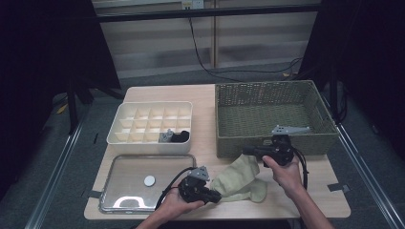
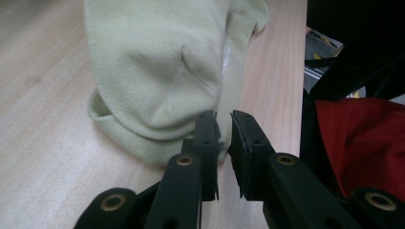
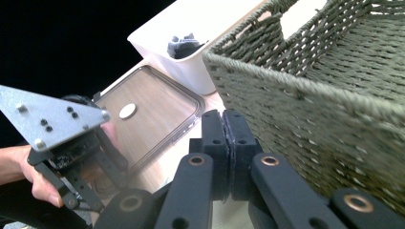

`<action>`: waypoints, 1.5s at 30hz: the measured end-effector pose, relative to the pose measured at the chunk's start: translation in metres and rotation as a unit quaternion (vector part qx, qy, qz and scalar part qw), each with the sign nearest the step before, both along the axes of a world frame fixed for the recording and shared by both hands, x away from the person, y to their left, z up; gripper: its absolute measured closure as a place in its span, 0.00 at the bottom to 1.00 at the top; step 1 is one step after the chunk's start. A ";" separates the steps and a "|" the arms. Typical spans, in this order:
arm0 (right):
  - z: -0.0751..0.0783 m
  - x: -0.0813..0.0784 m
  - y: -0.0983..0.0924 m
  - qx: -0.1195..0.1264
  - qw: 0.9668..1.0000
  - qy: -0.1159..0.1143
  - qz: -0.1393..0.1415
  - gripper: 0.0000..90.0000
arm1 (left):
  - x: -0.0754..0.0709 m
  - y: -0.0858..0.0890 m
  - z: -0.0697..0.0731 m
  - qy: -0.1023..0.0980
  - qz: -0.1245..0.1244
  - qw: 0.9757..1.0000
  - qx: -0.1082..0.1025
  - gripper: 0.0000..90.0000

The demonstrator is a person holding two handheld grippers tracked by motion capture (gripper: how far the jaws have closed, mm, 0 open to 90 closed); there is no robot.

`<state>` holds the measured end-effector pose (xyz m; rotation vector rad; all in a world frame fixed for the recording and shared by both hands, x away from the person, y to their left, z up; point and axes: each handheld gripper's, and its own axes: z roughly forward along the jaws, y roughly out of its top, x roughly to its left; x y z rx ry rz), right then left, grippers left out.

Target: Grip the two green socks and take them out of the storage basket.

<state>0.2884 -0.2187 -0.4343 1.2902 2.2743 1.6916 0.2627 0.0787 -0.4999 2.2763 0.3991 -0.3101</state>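
- While you worked at the wooden table (image 1: pixel 210 102), a woven basket (image 1: pixel 273 117) stood at its far right, and its near wall rose just beside your right gripper (image 1: pixel 247 150).
- To the left of the basket stood a white divider box (image 1: pixel 150 123), and some dark small items (image 1: pixel 175 137) lay in one of its near compartments.
- Nearer to you, in front of this box, a clear lid (image 1: pixel 145 183) lay flat with a round white knob (image 1: pixel 149 181) in its middle.
- A pale green cloth (image 1: pixel 239 179) lay crumpled on the table between your two hands, in front of the basket; it was the thing you handled.
- Your left hand (image 1: pixel 177 202) came in from the bottom edge and pointed the left gripper (image 1: pixel 217 196) to the right, low over the table, at the near edge of the cloth.
- Your right hand (image 1: pixel 285 174) held its gripper above the table, pointing left, over the far corner of the cloth.
- In the left gripper view, the left jaws were almost closed, with a narrow gap, and a fold of the cloth (image 2: pixel 162 71) stood at their tips; I cannot tell if they pinched it.
- In the right gripper view, the right jaws were pressed together with nothing between them.
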 end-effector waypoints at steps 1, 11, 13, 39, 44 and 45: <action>0.000 0.001 0.001 0.000 1.000 0.003 -0.001 0.99 | 0.000 0.000 0.000 0.001 0.000 1.000 0.001 0.90; 0.009 0.014 0.011 -0.002 1.000 -0.004 -0.001 0.99 | -0.001 -0.001 -0.001 0.001 -0.002 1.000 -0.001 0.88; 0.012 0.017 0.014 0.000 1.000 -0.007 0.001 0.99 | -0.001 -0.001 0.000 0.000 -0.002 1.000 0.002 0.89; -0.005 0.000 0.022 0.003 1.000 -0.001 0.007 0.99 | 0.019 -0.051 0.012 0.022 0.013 0.998 -0.054 0.90; -0.007 -0.012 0.021 0.002 1.000 -0.004 0.012 0.99 | 0.028 -0.060 0.004 0.026 0.030 0.998 -0.040 0.88; -0.009 -0.015 0.021 0.004 1.000 -0.003 0.014 0.99 | 0.028 -0.062 0.003 0.026 0.029 0.999 -0.038 0.87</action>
